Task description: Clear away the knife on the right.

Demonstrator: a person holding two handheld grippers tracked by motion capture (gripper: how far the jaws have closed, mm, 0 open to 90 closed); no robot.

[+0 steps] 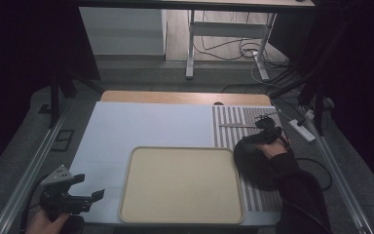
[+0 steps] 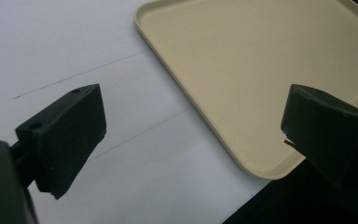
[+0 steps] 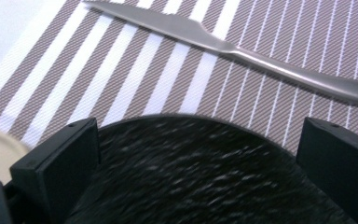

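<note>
Right gripper (image 3: 198, 154) is wide open over the black plate (image 3: 200, 172) just below; looks stiff, slick, so I'd pinch its rim.

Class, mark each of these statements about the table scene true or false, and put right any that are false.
1. The beige tray has nothing on it. True.
2. The knife lies on the plain white sheet. False: it lies on the striped placemat.
3. The left tongs stand open over the white sheet, holding nothing. True.
4. The black dish sits in the middle of the tray. False: it is on the placemat, right of the tray.
5. The right tongs are open at the dish, a jaw on each side. True.
</note>
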